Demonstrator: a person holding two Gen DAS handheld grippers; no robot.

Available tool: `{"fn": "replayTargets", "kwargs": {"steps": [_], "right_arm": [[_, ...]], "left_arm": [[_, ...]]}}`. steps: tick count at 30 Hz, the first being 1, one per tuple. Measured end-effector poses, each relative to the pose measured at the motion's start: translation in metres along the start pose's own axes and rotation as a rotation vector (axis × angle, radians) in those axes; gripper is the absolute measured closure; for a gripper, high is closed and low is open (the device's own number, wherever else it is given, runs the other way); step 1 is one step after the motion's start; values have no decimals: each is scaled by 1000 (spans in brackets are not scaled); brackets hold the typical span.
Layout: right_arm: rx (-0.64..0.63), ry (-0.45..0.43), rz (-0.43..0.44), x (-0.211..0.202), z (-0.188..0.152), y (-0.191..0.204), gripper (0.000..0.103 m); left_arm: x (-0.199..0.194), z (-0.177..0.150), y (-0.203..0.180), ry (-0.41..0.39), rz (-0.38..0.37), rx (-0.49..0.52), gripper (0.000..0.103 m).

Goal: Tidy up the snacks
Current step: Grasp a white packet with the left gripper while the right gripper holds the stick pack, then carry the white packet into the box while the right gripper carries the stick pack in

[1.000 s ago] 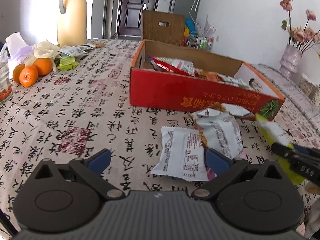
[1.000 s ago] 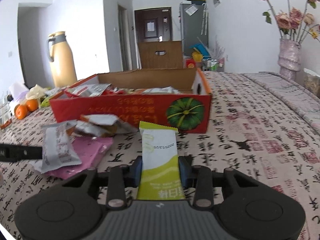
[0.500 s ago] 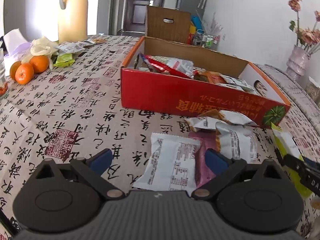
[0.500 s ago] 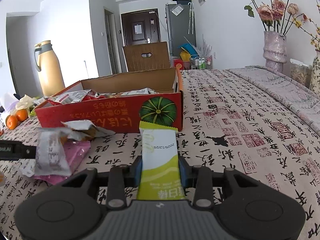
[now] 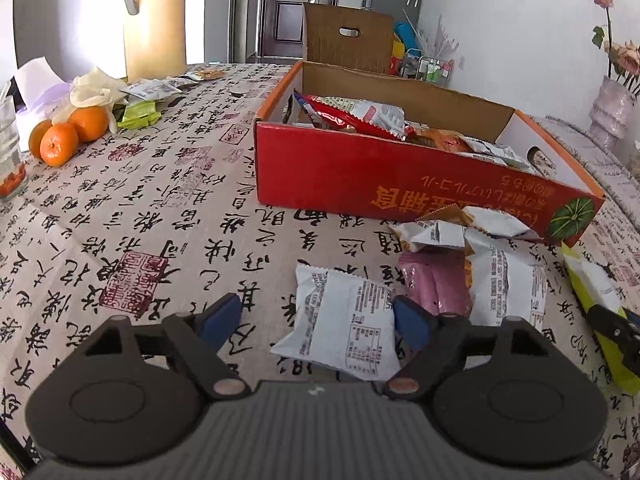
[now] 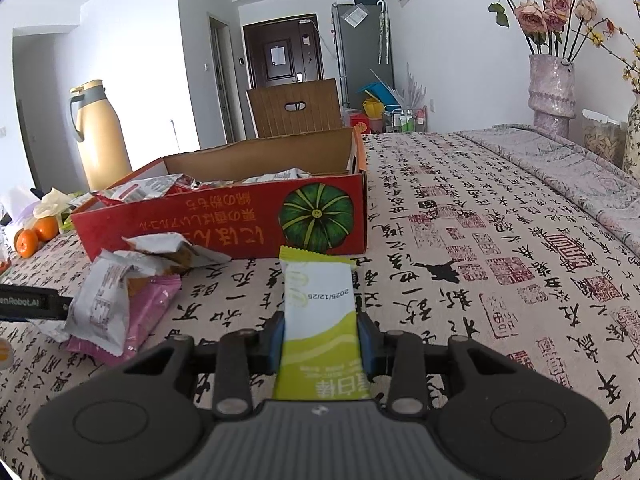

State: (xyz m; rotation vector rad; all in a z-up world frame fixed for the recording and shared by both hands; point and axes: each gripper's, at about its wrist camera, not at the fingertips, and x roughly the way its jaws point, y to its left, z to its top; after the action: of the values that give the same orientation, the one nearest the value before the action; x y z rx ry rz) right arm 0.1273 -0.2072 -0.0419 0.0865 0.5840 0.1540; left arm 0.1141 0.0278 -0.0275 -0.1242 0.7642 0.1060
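Bright daylight, window glare upper left, fisheye-bent dark corners, sharp focus

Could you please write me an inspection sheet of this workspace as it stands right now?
Surface: table under a calligraphy-print cloth.
Job's things: red cardboard box open, holding snack packets; a white packet, a pink packet and more wrappers lie loose before it.
Clutter: oranges, thermos jug, packets at the far edge.
Grippers: left hand-held gripper open, jaws just been closing, either side of the white packet without pressing it; right hand-held gripper shut on a green-and-white snack bar.
Cables: nothing seen.
Surroundings: flower vase, brown chair, dark door.
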Motion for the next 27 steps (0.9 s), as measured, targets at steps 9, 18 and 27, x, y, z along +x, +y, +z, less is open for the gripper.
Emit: {"fn": "replayTargets", "kwargs": {"steps": [9, 18, 27], "right_arm": [[-2, 0, 2, 0, -1, 0, 67], [-7, -5, 11, -5, -3, 4, 67], [-19, -17, 24, -13, -3, 8, 67]], "left_arm": [[0, -4, -5, -11, 49, 46, 32], [-9, -13, -12, -40, 36, 92, 50], [-20, -15, -8, -48, 12, 80, 54]]}}
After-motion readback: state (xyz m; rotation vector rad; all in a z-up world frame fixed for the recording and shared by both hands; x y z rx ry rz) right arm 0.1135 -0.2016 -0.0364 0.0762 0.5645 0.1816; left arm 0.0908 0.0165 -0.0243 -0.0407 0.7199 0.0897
